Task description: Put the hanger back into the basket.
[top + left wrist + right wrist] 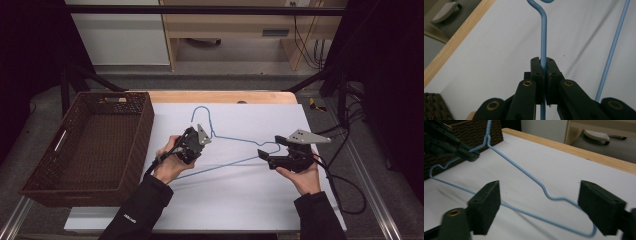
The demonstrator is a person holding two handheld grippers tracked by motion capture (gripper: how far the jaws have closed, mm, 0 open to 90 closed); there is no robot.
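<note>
Blue hanger (235, 142): left claw (543, 72) clamps its neck; right claw (549, 206) apart (seemingly not touching).

High view: fixed overhead camera at person's side, facing forward and down, far enough to take in whole desk (235, 210), wicker basket (90, 150) at left and floor beyond. Left gripper view: rides on left gripper (543, 75), looks along jaws, very close to blue wire hanger (544, 37). Right gripper view: rides on right gripper (544, 202), low over desk, facing left gripper and basket. Shared by all three: hanger, white desk cover.
</note>
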